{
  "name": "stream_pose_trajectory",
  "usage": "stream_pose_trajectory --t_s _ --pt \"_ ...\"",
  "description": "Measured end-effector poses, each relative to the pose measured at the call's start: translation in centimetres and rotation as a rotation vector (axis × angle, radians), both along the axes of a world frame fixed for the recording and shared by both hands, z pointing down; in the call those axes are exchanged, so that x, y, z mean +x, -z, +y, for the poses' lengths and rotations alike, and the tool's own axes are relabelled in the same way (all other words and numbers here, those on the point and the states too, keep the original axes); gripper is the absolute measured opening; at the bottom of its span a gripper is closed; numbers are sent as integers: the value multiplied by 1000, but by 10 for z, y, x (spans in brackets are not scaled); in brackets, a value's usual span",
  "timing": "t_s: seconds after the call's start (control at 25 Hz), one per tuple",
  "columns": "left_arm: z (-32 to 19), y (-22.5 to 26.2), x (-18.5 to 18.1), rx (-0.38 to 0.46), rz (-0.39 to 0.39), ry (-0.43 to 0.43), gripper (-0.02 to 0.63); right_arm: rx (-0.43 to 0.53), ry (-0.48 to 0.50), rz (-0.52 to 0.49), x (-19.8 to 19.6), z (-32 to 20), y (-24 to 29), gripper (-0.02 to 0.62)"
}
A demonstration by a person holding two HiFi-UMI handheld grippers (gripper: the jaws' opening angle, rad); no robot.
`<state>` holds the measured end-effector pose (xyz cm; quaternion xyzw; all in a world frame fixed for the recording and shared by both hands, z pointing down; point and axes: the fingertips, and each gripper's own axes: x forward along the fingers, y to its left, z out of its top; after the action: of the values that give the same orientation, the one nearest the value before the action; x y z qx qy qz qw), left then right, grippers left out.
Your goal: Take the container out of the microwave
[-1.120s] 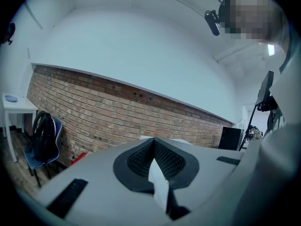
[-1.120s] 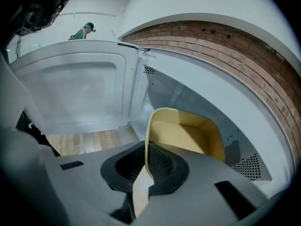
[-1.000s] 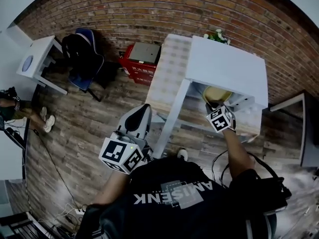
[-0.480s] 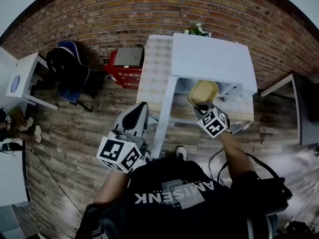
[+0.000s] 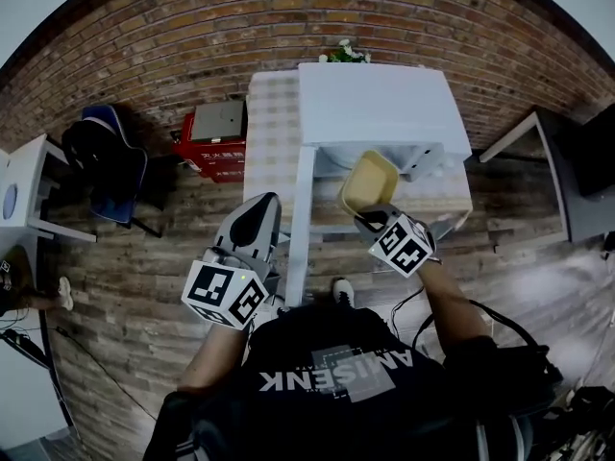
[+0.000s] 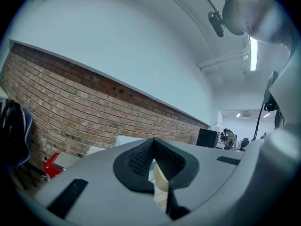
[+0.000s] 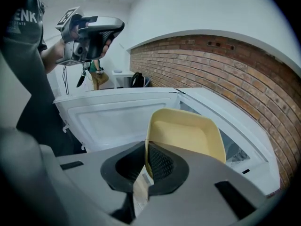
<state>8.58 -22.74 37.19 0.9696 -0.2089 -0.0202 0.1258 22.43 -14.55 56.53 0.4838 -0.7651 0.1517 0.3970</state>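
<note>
Container (image 5: 370,182), shallow and yellow, was found gripped by its near rim in the right gripper (image 5: 366,219), just in front of the white microwave (image 5: 375,94) and beside its open door (image 7: 117,114). We judged it clear of the cavity, or very nearly so. To finish the step well, we advise holding it level, drawing it away from the door edge, and setting it on a bare part of the worktop (image 5: 269,133) before letting go, since a grip on one rim alone could let it swing. The right fingers (image 7: 162,166) were almost fully closed, pinching the thin rim between them. The left gripper (image 5: 258,209) hung apart, left of the door, its fingers drawn together on nothing.
</note>
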Motion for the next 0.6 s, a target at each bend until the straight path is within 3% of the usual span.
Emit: stream_pose_trajectory --t_s 0.6 --pt "10 3 19 -18 34 -88 11 80 0 -43 -30 25 81 46"
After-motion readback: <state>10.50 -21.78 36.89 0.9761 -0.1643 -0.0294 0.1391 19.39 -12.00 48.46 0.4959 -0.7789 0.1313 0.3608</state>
